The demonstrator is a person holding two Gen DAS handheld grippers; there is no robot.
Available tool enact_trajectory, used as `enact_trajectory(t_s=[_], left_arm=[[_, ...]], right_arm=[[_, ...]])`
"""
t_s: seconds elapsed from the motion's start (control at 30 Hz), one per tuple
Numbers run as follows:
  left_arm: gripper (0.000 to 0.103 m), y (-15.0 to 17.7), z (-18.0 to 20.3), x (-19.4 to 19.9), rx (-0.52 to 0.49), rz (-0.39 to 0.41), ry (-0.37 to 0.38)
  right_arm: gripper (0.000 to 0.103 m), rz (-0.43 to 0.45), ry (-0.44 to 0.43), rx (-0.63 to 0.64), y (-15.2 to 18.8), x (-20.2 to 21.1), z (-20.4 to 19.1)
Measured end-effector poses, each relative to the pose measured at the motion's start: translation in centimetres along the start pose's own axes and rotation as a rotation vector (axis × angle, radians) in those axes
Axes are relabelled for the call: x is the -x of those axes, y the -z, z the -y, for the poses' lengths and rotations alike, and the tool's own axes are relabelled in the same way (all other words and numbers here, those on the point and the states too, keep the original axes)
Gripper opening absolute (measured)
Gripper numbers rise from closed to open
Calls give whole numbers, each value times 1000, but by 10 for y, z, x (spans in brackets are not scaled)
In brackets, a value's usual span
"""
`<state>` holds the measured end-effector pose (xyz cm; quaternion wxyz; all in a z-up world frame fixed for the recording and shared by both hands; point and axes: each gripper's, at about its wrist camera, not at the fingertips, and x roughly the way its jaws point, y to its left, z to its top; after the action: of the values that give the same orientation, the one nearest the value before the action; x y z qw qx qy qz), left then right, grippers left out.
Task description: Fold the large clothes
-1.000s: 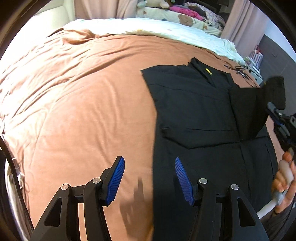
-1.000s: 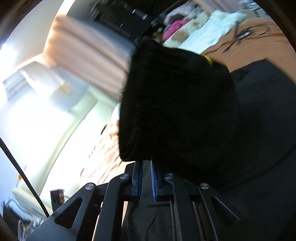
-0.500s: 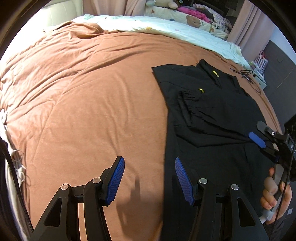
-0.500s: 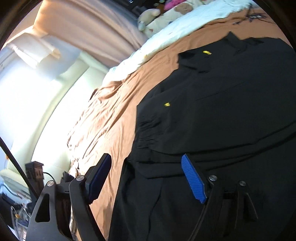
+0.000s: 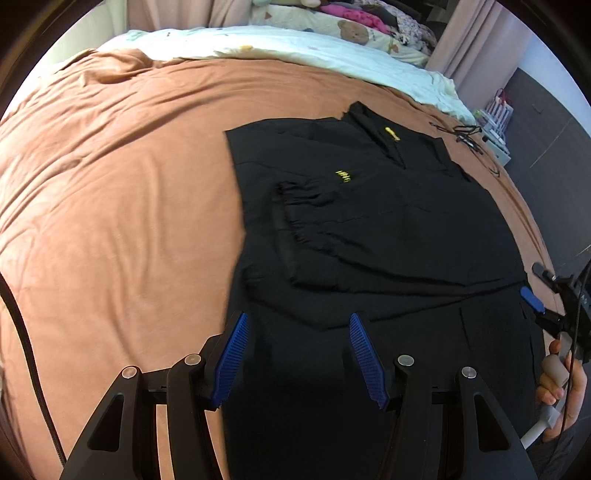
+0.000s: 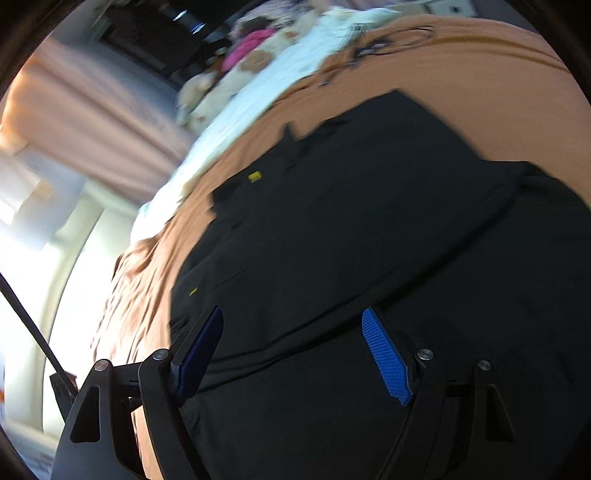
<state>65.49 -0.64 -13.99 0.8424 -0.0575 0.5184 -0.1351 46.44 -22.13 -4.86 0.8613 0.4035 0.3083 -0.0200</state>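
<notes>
A large black garment (image 5: 369, 229) with small yellow marks lies flat on a brown bedspread (image 5: 122, 206). Both sleeves are folded in across its chest, the gathered cuff (image 5: 295, 192) of one lying near the left edge. My left gripper (image 5: 299, 332) is open and empty, hovering over the garment's lower left part. My right gripper (image 6: 291, 328) is open and empty above the garment (image 6: 369, 240); it also shows in the left wrist view (image 5: 535, 299) at the garment's right edge, held by a hand.
A white quilt (image 5: 295, 48) with stuffed toys (image 5: 354, 29) lies along the far side of the bed. A black cable (image 5: 469, 136) lies on the bedspread beyond the collar. Curtains (image 5: 469, 40) and a dark wall stand at the right.
My right gripper carried the right sleeve over the chest, let it go and opened, then drew back to the garment's right edge. My left gripper moved right over the garment, still open.
</notes>
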Motion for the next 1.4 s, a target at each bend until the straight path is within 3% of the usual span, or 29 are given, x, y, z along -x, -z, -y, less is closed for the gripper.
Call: enact_trajectory(t_s=[0.17,0.33,0.47,0.5,0.57,0.67,1.03,1.07,1.17,1.4], left_arm=[[59,-13,21,-29,-39,-9,-21],[59,-20,26,-53,-40,-2,-54],[59,-22,23,-65,-12,13,-53],[55,-21,23,-67,-18,17,-60],[42,-20,23,-69,-32,19,-77],[38,-16,17,-69,-24,11,-50],[38,-7,14,-38,16,-3,-7],[38,-6,14,-34,19,3,-6],[45,5,12,-11,44,30,4],[53,45,8,39,80,97,-8]], right_arm=[[68,36,64,-64,-16,25,22],[55,32,123,-124,-32,19,43],[27,23,82,-183,-34,19,57],[18,25,79,-185,-34,19,58],[9,41,90,-190,-38,18,62],[5,69,91,-204,-41,17,71],[9,49,85,-248,-29,5,71],[17,47,77,-239,-29,4,69],[57,38,54,-188,-20,11,58],[60,53,70,-43,-5,51,38]])
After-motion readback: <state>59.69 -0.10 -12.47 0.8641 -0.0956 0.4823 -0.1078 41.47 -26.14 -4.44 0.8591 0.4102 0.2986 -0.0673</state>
